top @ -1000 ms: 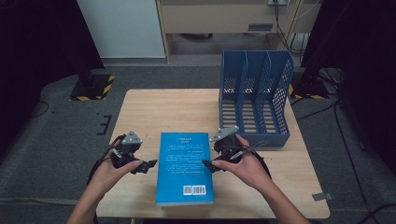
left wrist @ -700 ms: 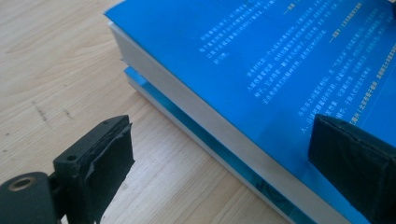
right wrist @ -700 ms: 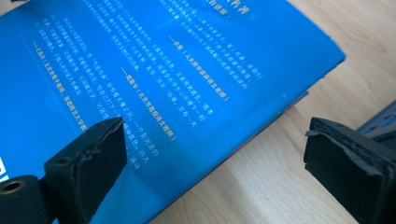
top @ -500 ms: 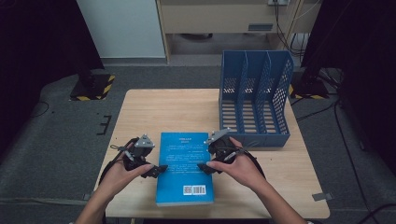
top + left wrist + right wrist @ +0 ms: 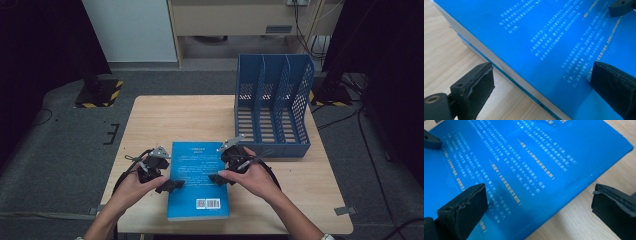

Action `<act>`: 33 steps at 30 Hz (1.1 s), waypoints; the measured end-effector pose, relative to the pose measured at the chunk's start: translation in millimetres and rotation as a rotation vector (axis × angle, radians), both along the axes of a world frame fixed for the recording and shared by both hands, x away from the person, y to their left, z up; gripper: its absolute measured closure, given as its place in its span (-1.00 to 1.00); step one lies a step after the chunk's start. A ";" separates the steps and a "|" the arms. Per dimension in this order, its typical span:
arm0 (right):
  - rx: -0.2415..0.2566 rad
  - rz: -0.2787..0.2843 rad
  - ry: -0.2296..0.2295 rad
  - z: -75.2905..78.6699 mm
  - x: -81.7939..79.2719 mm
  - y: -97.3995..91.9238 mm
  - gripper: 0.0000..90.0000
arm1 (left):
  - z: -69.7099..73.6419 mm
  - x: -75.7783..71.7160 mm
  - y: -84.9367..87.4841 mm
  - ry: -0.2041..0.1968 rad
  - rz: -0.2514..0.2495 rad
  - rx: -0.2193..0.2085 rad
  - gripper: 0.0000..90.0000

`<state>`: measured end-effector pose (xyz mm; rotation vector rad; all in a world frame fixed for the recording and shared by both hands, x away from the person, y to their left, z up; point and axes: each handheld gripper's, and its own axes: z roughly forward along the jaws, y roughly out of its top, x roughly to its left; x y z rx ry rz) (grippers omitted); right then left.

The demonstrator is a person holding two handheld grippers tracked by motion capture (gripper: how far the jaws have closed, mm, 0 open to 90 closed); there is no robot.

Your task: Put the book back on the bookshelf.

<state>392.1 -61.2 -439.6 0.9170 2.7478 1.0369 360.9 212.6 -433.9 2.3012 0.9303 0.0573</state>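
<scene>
Black jaws of the left hand-held gripper [image 5: 172, 185] gape wide across the book's [image 5: 199, 180] left edge, gripping nothing. Right hand-held gripper [image 5: 220, 178], jaws just opening, straddles the right edge, empty. Book lies flat on the surface [image 5: 165, 120]; blue rack [image 5: 272, 107] just beyond.

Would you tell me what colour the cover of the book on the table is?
Bright blue with white print; the book shows best in the right gripper view.

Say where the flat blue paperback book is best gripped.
By its long side edges. The blue paperback book lies flat on the wooden table, so each gripper comes in level from its own side, one jaw over the cover, one under the exposed edge.
</scene>
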 end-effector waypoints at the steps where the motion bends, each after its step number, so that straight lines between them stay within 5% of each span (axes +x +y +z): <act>1: 0.007 -0.002 0.008 -1.0 0.9 0.2 -0.98 | -0.9 1.1 -0.2 0.014 -0.005 -0.007 -0.90; 9: 0.029 -0.015 0.038 -3.8 2.7 0.0 -0.99 | -5.5 8.2 -1.2 0.068 -0.015 -0.022 -0.98; 10: 0.061 -0.028 0.084 -7.5 5.0 -2.0 -0.99 | -6.0 9.2 -0.9 0.076 -0.017 -0.024 -0.99; 14: 0.098 -0.035 0.143 -12.4 9.6 -4.5 -1.00 | -8.6 12.1 0.3 0.105 -0.017 -0.044 -1.00; 21: 0.107 -0.031 0.177 -14.4 13.1 -5.3 -1.00 | -10.4 15.1 1.6 0.125 -0.028 -0.054 -1.00; 28: 0.162 -0.042 0.223 -21.4 14.9 -9.9 -1.00 | -18.4 15.5 8.6 0.147 -0.016 -0.125 -1.00; 33: 0.166 -0.041 0.236 -22.3 16.4 -10.2 -1.00 | -19.3 15.7 9.2 0.150 -0.016 -0.134 -1.00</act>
